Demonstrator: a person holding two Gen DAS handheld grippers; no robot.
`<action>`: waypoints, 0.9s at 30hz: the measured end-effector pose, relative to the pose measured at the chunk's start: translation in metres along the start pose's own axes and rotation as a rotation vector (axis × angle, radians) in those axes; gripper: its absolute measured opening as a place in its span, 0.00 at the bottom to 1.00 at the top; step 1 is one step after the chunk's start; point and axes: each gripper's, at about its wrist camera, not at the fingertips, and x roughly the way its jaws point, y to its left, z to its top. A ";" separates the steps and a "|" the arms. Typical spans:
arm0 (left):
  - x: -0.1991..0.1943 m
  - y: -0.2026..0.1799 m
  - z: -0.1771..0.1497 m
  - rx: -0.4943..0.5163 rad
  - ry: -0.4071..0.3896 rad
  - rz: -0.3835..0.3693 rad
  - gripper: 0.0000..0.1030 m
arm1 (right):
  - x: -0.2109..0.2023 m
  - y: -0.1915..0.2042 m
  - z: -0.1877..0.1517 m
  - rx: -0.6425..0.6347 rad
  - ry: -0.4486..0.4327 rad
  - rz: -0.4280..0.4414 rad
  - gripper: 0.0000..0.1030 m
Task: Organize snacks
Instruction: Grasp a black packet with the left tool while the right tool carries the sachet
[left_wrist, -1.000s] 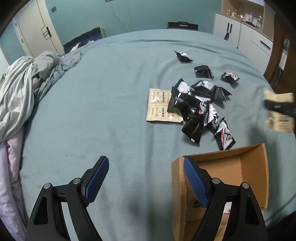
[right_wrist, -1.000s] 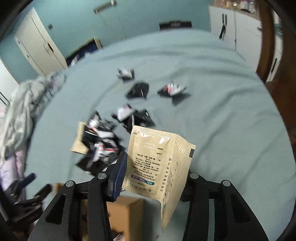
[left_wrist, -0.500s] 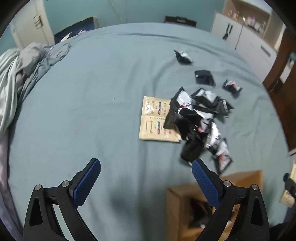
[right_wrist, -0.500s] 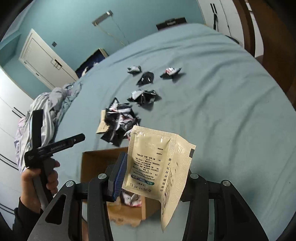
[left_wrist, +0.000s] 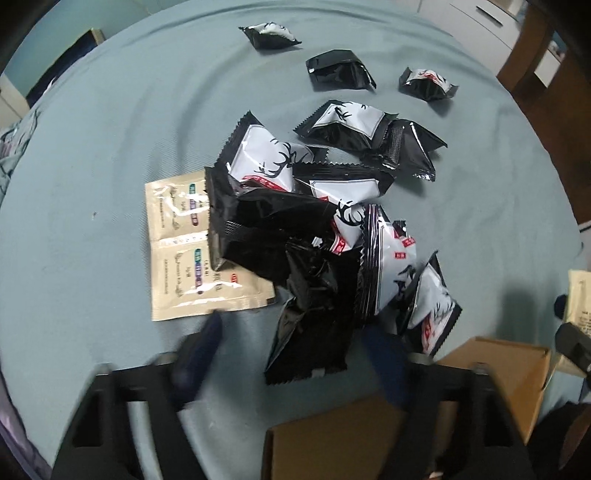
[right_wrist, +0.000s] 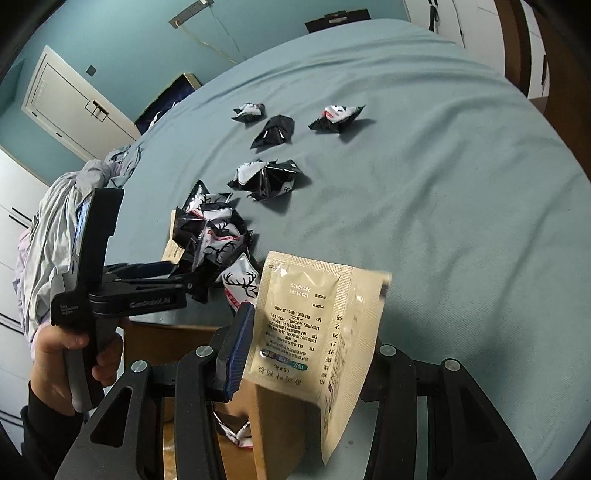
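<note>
Cardboard box (right_wrist: 173, 334) — snack packet (right_wrist: 236, 434) inside

The bed (left_wrist: 110, 129) is dull blue-green. At its centre lie snack packets (left_wrist: 295, 206), glossy black with white panels carrying black antler drawings and small red labels. At their nine o'clock lies a beige sachet (left_wrist: 177, 254) with blue and purple marks. The box (left_wrist: 517, 369) is brown cardboard. The right gripper (right_wrist: 303, 354) is black with a blue-padded finger, on a cream sachet (right_wrist: 314, 332) printed in dark text.
</note>
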 end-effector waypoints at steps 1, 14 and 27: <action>0.000 -0.001 -0.001 -0.005 0.003 -0.015 0.39 | 0.000 -0.001 0.001 0.001 0.003 -0.001 0.43; -0.118 -0.008 -0.061 -0.029 -0.287 0.064 0.14 | -0.018 0.005 -0.009 -0.022 -0.073 0.009 0.43; -0.160 -0.036 -0.151 0.027 -0.391 -0.108 0.14 | -0.054 0.031 -0.053 -0.141 -0.152 0.048 0.43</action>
